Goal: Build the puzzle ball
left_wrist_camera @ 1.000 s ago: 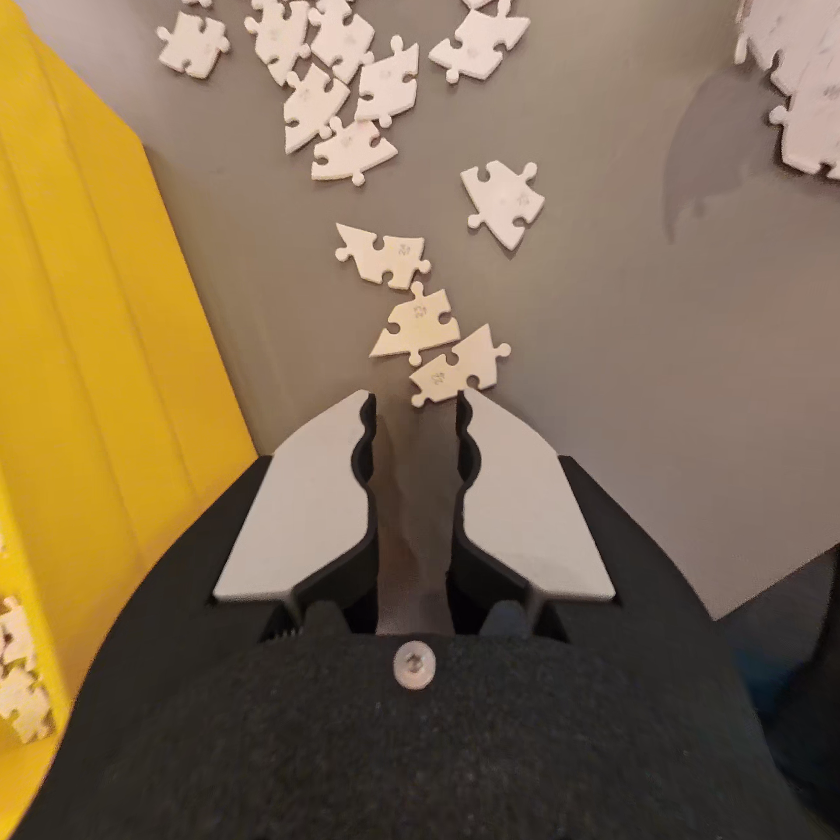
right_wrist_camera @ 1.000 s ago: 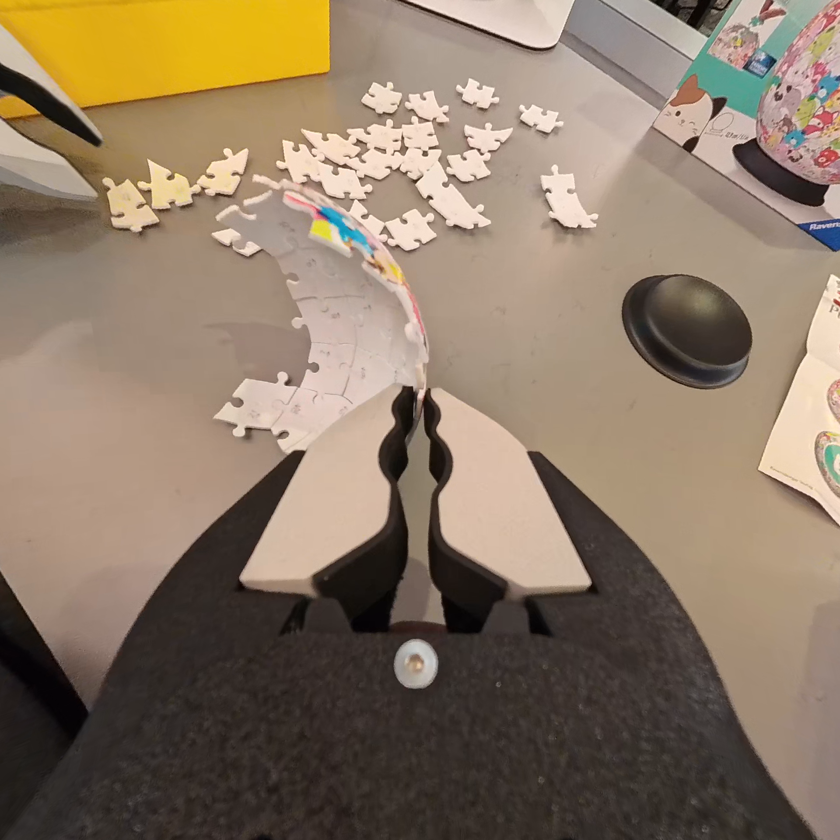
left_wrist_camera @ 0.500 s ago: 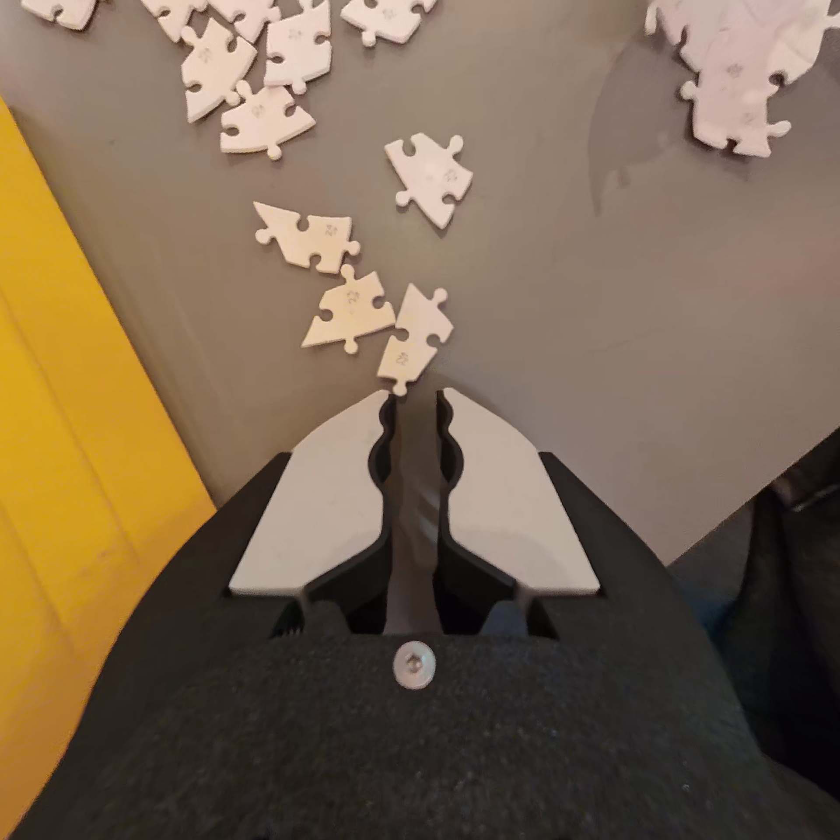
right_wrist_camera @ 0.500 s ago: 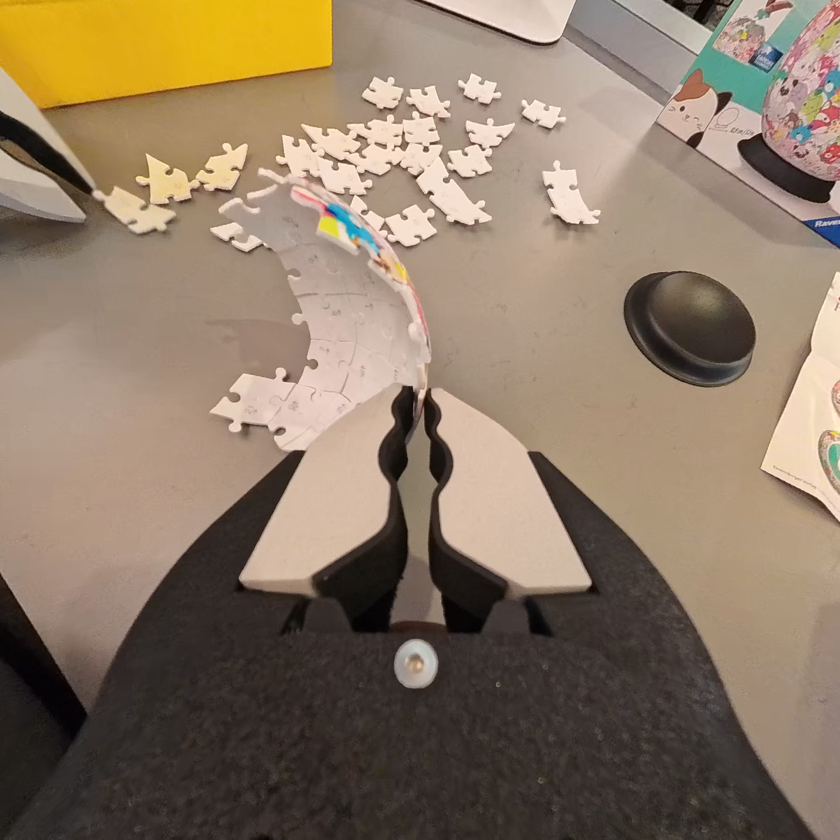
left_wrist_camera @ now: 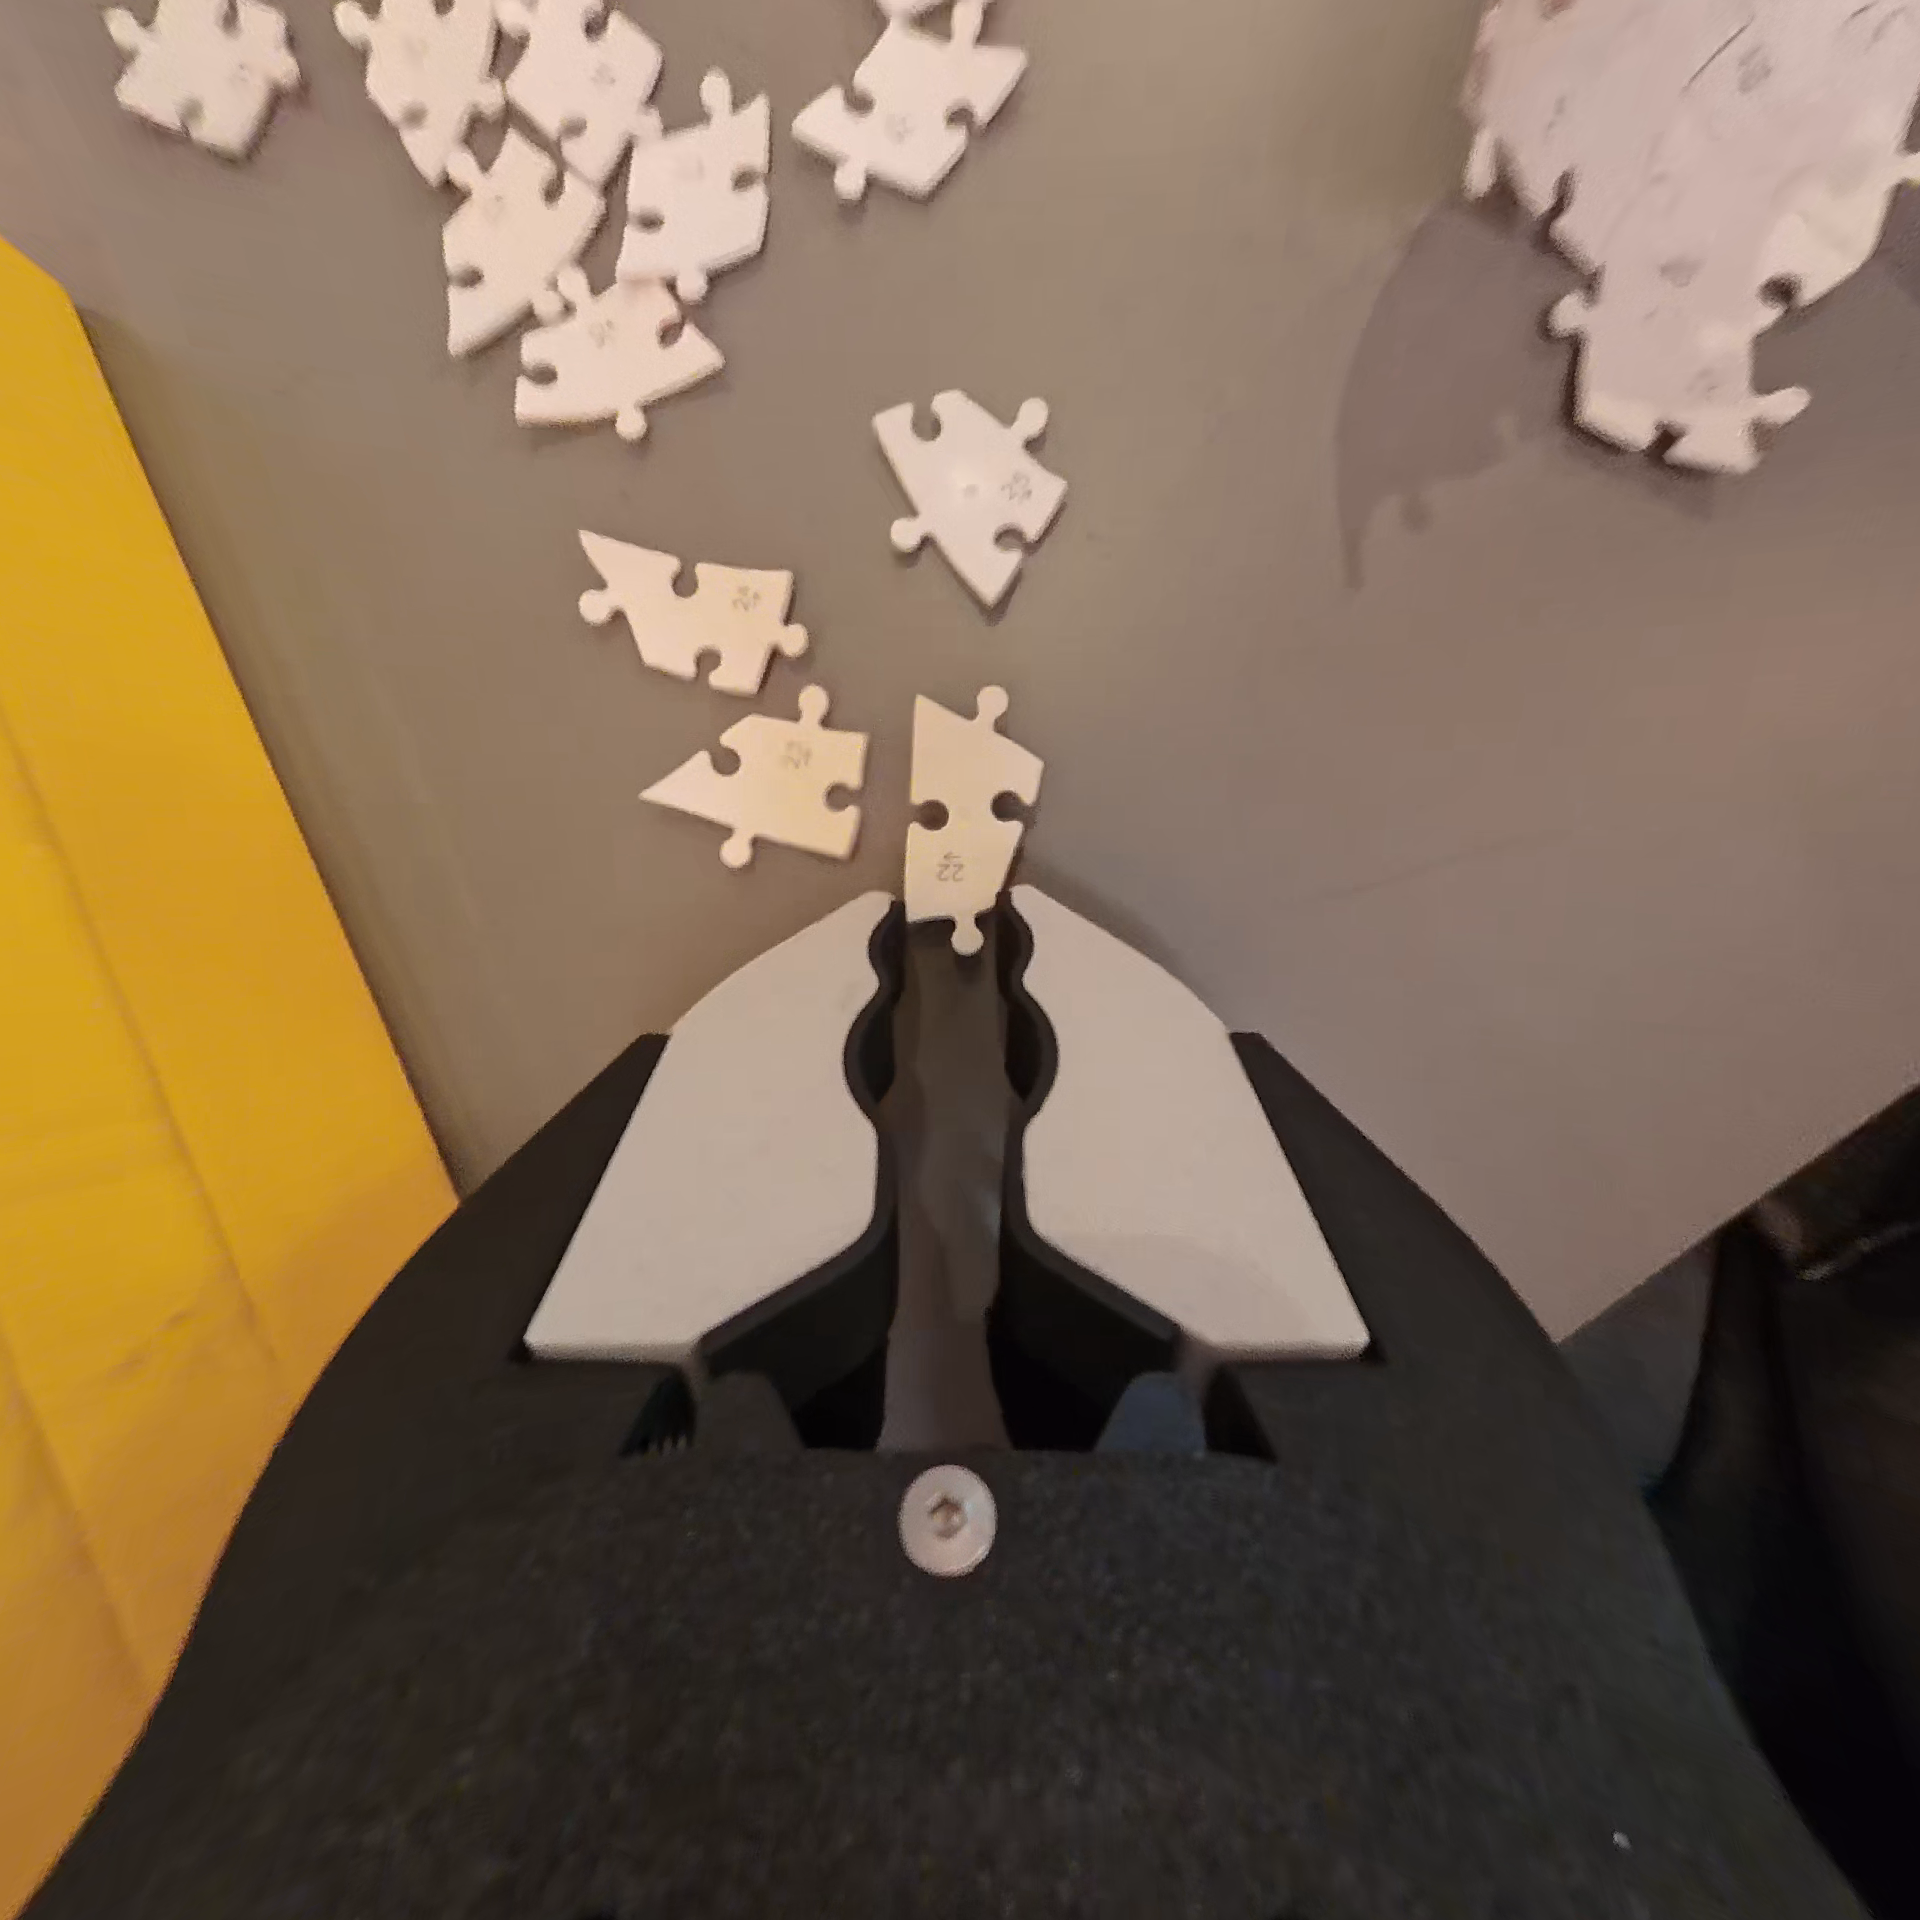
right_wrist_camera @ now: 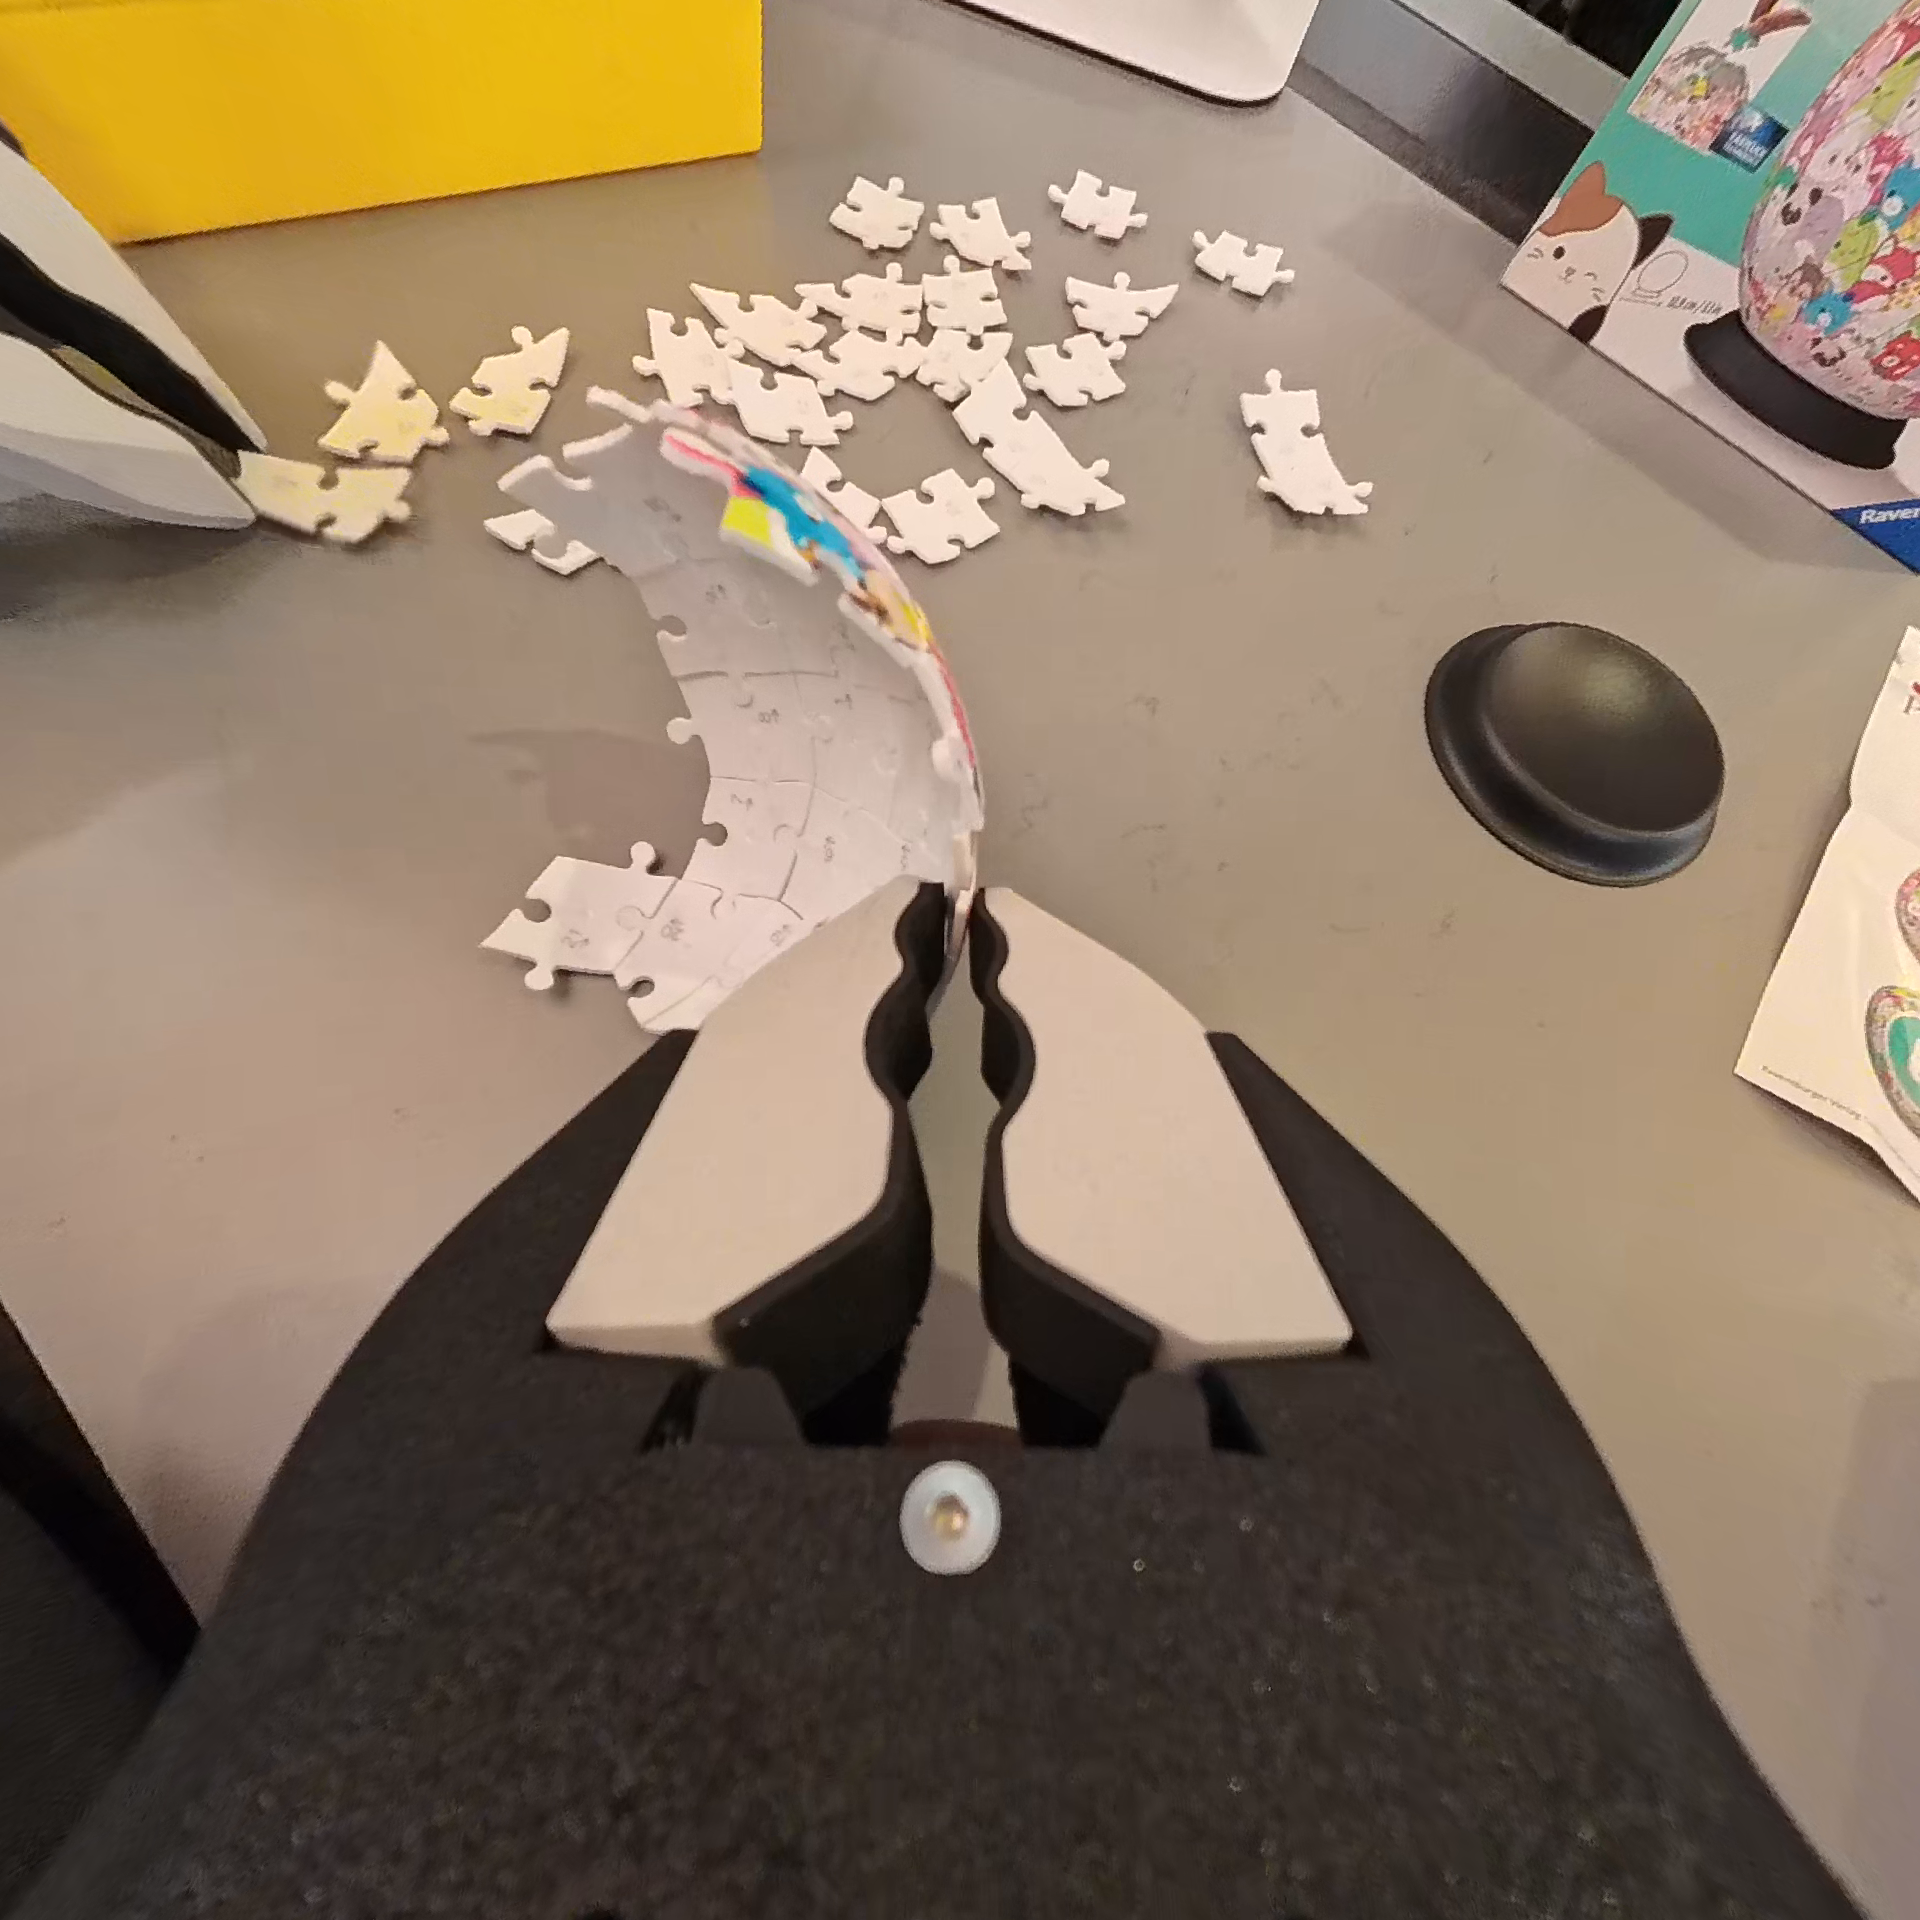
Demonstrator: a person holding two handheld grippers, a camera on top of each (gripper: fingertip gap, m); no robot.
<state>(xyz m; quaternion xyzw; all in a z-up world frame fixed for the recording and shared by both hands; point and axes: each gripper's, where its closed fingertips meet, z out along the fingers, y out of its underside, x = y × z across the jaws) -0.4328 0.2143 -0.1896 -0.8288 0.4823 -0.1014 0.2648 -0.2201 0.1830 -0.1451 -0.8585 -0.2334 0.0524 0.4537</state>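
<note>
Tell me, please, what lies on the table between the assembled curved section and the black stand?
Nothing: in the right wrist view the grey table is bare between the curved section and the black stand.

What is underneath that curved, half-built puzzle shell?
Under the curved shell, held by the right gripper, only grey table and its shadow show. One loose piece peeks out behind; anything further is hidden.

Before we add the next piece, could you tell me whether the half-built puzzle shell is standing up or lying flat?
Standing up: the curved puzzle shell rises on edge above the grey table, its lower end pinched in the right claw.
</note>
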